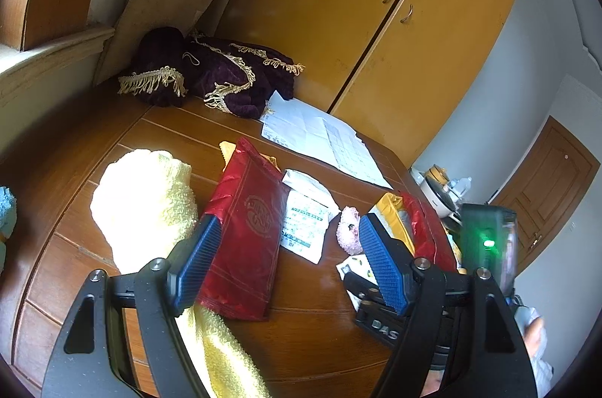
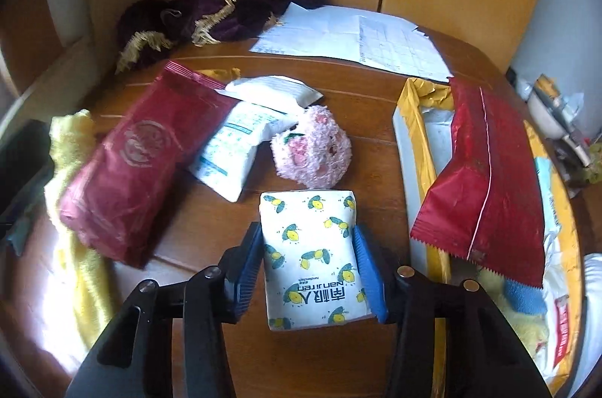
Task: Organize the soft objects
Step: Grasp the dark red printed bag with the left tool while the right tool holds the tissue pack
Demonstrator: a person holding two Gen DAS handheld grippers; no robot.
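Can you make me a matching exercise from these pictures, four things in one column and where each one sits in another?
Things:
1. lemon-print tissue pack
2. pink fluffy ball
3. purple fringed cloth
4. red packet

Places:
A. far back of the table
B. lying over the yellow box
C. between the right gripper fingers
D. mid-table, just beyond the tissue pack

Pairs: 1-C, 2-D, 3-A, 4-B

Tissue pack reads "Nan ji ren"; black block "DAS"
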